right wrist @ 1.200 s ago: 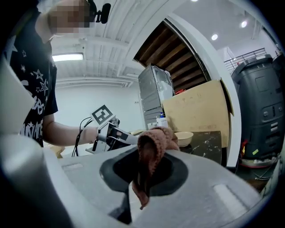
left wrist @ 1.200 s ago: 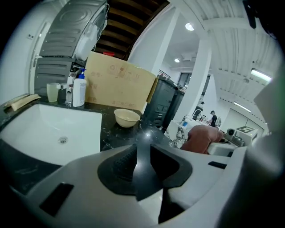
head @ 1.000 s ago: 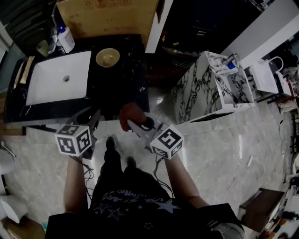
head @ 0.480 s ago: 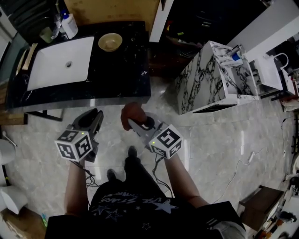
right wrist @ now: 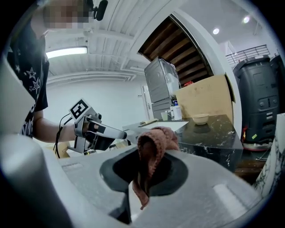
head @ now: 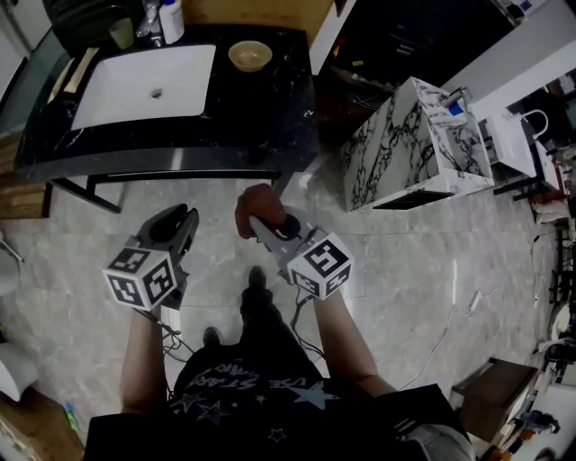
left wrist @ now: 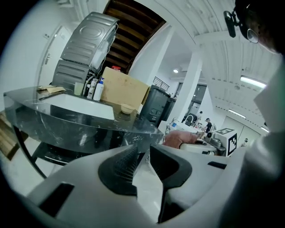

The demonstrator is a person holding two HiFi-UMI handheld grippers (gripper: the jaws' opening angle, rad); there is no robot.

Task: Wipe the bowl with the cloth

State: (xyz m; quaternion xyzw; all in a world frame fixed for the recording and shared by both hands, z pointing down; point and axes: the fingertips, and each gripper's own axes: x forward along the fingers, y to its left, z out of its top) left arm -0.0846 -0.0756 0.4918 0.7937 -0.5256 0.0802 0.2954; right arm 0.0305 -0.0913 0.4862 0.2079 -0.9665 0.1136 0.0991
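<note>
A small tan bowl stands on the black counter, to the right of the white sink; the bowl also shows far off in the right gripper view. My right gripper is shut on a reddish-brown cloth, which bunches up over its jaws as a folded cloth. My left gripper hangs beside it with its jaws a little apart and nothing between them. Both grippers are above the floor, short of the counter's front edge. The left gripper view shows the bowl beyond its jaws.
A bottle and a green cup stand behind the sink. A marble-patterned cabinet stands to the right of the counter. A cardboard sheet leans behind the bowl. The person's feet are on the grey tiled floor.
The person has stepped, and the counter with the bowl now lies farther from both grippers in the head view. The cloth stays in the right gripper; the left jaws look unchanged.
</note>
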